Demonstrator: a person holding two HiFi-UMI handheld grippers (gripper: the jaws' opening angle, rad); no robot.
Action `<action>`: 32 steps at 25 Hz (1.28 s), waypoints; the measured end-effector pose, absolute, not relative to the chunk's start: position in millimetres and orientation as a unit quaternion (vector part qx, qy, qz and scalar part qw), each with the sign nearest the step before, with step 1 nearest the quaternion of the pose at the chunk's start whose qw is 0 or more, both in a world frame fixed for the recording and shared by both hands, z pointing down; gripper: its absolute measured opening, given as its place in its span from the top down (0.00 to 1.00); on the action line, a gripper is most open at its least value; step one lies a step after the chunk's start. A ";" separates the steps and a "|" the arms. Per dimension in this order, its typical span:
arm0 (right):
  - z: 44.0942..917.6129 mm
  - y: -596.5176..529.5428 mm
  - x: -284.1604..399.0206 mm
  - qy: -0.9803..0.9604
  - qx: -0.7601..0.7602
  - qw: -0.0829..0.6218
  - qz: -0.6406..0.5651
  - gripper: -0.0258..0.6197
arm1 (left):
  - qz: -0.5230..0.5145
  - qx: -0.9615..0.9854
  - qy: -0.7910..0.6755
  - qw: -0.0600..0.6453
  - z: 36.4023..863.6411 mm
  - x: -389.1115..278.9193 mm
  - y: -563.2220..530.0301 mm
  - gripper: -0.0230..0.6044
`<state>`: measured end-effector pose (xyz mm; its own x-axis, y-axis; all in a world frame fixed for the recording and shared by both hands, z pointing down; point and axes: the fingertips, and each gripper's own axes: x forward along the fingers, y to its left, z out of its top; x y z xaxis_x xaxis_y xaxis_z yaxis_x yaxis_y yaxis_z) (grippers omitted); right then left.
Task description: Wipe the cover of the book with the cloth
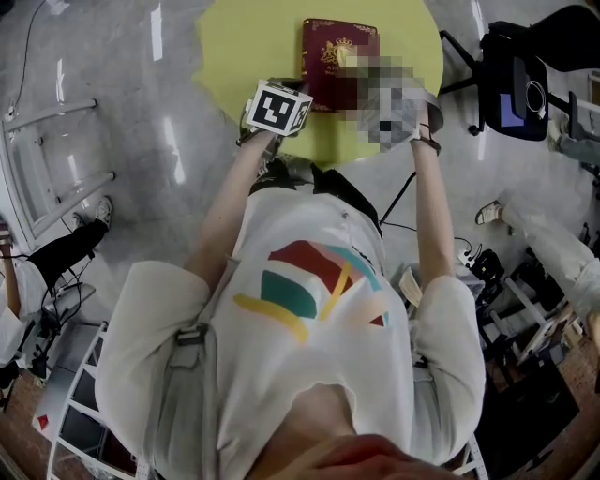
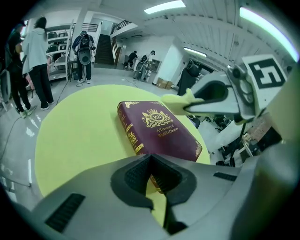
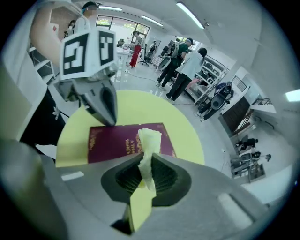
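The book (image 1: 323,75) lies flat, cover up, on a round yellow table (image 1: 244,47). The table stands on a grey, shiny floor (image 1: 122,141). The book is dark red, with a gold crest and gold print on the cover and gold ornaments on the spine. Far behind the book the room is a big white hall with long ceiling lights (image 2: 164,6), shelves (image 2: 58,56), a staircase (image 2: 104,47) and several standing people (image 3: 187,70). To the right of the book, off the table, stands a black chair (image 1: 516,89).

The left gripper (image 2: 151,158) is at the corner of the book nearest to the person, on the left side. Its jaws are closed together and there is nothing between them. Through the slit behind the tips only the book's corner and the yellow table show. In the right gripper view its dark pointed tip stands at the edge of the book, but I cannot tell whether it touches the book.

The right gripper (image 3: 146,164) is over the right side of the book. Its jaws are pressed tight on a pale yellow cloth (image 3: 150,138). The crumpled cloth sticks out past the tips and lies over the cover, hiding a part of the gold print in that view. In the left gripper view the end of the cloth is just beside the far right corner of the book. Whether it touches the cover cannot be made out.
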<state>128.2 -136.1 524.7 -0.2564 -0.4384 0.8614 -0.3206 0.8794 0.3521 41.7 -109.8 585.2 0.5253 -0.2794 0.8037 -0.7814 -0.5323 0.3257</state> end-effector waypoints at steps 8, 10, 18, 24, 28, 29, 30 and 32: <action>551.1 -225.2 83.6 -0.760 0.219 0.600 -0.122 0.92 | 0.356 0.803 -0.333 0.344 581.2 44.8 -111.5 0.94; 555.9 -236.4 78.4 -0.756 0.225 0.603 -0.120 0.92 | 0.351 0.803 -0.331 0.350 581.2 43.8 -112.8 0.94; 574.6 -229.3 75.0 -0.741 0.188 0.632 -0.127 0.92 | 0.341 0.803 -0.330 0.360 583.3 42.5 -111.9 0.94; 578.6 -206.2 74.5 -0.746 0.161 0.635 -0.124 0.92 | 0.336 0.801 -0.327 0.373 587.3 42.8 -109.7 0.94; 578.6 -180.5 72.3 -0.751 0.146 0.634 -0.112 0.92 | 0.335 0.802 -0.328 0.369 585.8 42.5 -110.5 0.94; 578.9 -172.2 71.0 -0.752 0.144 0.634 -0.109 0.92 | 0.334 0.803 -0.328 0.370 585.9 42.0 -110.1 0.94; 579.1 -163.3 69.7 -0.753 0.142 0.633 -0.107 0.92 | 0.333 0.803 -0.327 0.371 586.6 41.7 -109.3 0.94; 579.1 -144.7 67.6 -0.756 0.136 0.632 -0.100 0.92 | 0.333 0.803 -0.326 0.373 587.6 41.7 -108.0 0.94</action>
